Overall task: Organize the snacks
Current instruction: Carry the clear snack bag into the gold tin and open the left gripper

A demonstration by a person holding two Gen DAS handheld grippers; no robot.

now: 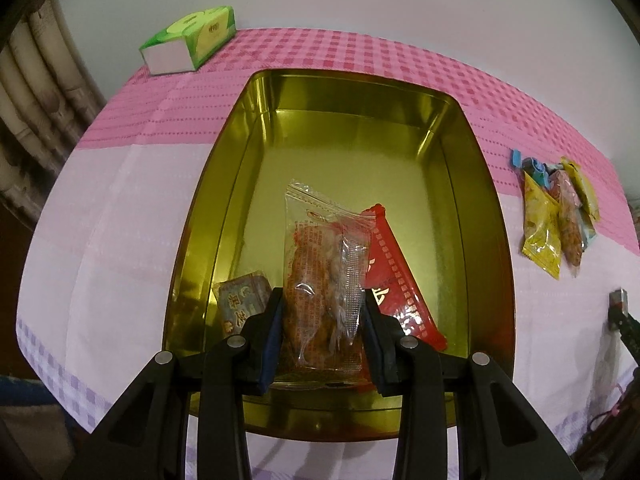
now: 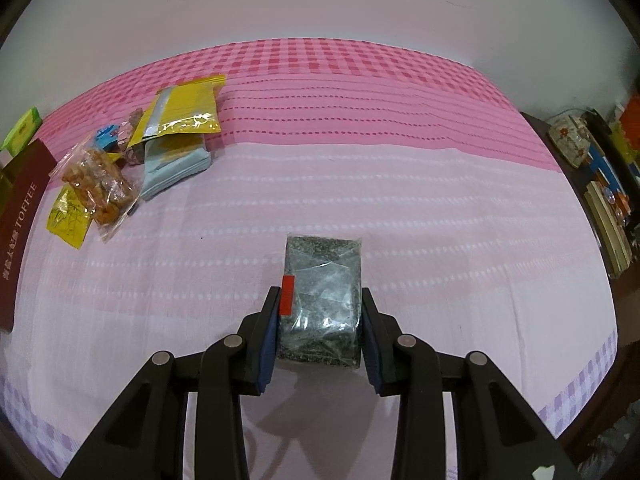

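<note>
A clear snack packet (image 1: 320, 280) is pinched by the left gripper (image 1: 323, 300) over the gold tin (image 1: 492, 248), a red packet (image 1: 396, 292) at three o'clock. A dark block (image 2: 322, 300) is clamped by the right gripper (image 2: 320, 312); a snack pile (image 2: 132, 160) lies at ten o'clock.

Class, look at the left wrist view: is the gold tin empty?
No. The gold tin already holds a red packet and a small brown wrapped sweet, beside the clear snack packet in the left gripper.

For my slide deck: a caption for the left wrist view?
Left gripper holds clear snack packet over gold tin.
</note>
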